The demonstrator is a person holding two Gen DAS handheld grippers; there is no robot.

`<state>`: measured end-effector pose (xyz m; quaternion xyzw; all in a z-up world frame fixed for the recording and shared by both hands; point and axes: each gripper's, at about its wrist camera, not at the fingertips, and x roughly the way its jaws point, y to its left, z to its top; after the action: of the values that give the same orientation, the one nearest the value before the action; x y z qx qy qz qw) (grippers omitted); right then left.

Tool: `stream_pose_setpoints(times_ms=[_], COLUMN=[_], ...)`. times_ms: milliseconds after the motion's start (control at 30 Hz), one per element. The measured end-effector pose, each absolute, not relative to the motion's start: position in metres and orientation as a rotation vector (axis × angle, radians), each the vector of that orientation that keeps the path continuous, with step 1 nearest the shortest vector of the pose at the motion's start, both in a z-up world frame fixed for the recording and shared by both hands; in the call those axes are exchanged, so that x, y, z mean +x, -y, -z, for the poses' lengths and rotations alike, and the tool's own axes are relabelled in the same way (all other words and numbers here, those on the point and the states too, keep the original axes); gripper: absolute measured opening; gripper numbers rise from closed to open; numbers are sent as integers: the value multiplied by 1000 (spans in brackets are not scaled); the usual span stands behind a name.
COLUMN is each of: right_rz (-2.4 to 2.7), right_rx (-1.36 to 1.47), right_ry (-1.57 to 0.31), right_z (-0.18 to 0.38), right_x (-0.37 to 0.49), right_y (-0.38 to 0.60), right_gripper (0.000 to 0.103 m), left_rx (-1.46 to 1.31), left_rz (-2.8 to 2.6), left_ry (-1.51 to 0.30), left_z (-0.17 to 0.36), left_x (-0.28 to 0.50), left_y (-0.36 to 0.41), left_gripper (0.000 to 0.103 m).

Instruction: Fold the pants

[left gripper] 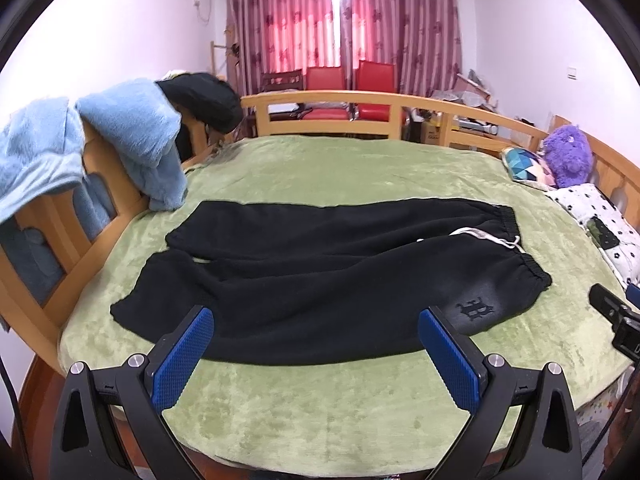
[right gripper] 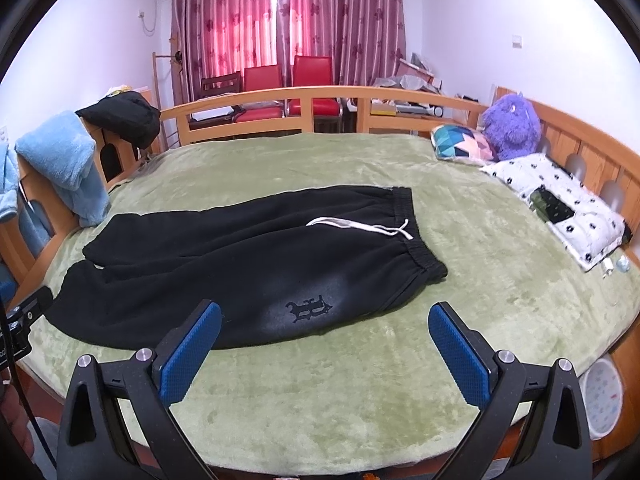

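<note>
Black sweatpants [left gripper: 320,280] lie flat across the green blanket [left gripper: 320,400], both legs spread side by side, leg ends at the left, elastic waistband with a white drawstring [left gripper: 492,238] at the right. A dark emblem [left gripper: 476,308] marks the near hip. My left gripper [left gripper: 316,330] hangs open over the near edge of the pants, nothing between its blue pads. In the right wrist view the same pants [right gripper: 248,264] stretch leftward, and my right gripper [right gripper: 324,326] stands open above the near hip and blanket [right gripper: 480,264]. The right gripper's body [left gripper: 616,316] shows at the left view's right edge.
A wooden bed rail [left gripper: 320,106] rings the mattress. Light blue fleece [left gripper: 132,136] and a black garment [left gripper: 204,100] hang over the left rail. A purple plush toy [right gripper: 510,126], a patterned cushion [right gripper: 464,144] and a white dotted pillow [right gripper: 560,204] sit at the right. Red chairs [right gripper: 280,88] stand beyond.
</note>
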<state>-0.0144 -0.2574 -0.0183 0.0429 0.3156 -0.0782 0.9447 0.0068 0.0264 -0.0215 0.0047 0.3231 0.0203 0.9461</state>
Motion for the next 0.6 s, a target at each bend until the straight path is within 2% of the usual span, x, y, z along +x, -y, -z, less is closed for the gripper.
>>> stream_pose_setpoints(times_ms=[67,233,267,300,367,433,600], right_rz=[163,170,168,162,158,157,154], right_rx=[92,88,97,115,144,165,193], right_ry=[-652,-729,-748,-770,-826,-851,-905], right_z=[30,68,76,89,112,133,175], right_x=[-6,25,30,38,53,64,89], right_y=[263,277,281,285,293,299,307], right_gripper=[101,91,86,77,72,68,47], left_rx=[-5,-92,-105,-116,-111,-86,-188], left_rz=[-53,-106,-117,-129,-152,-191,-220], left_ry=[-670,-713,-718,-731,-773,-812,-896], left_z=[32,72,79,87,104,120,164], left_x=[13,36,40,45,55,66,86], left_y=[-36,-70,-75,-81,-91,-98,-136], left_gripper=[103,103,103,102,96,95,92])
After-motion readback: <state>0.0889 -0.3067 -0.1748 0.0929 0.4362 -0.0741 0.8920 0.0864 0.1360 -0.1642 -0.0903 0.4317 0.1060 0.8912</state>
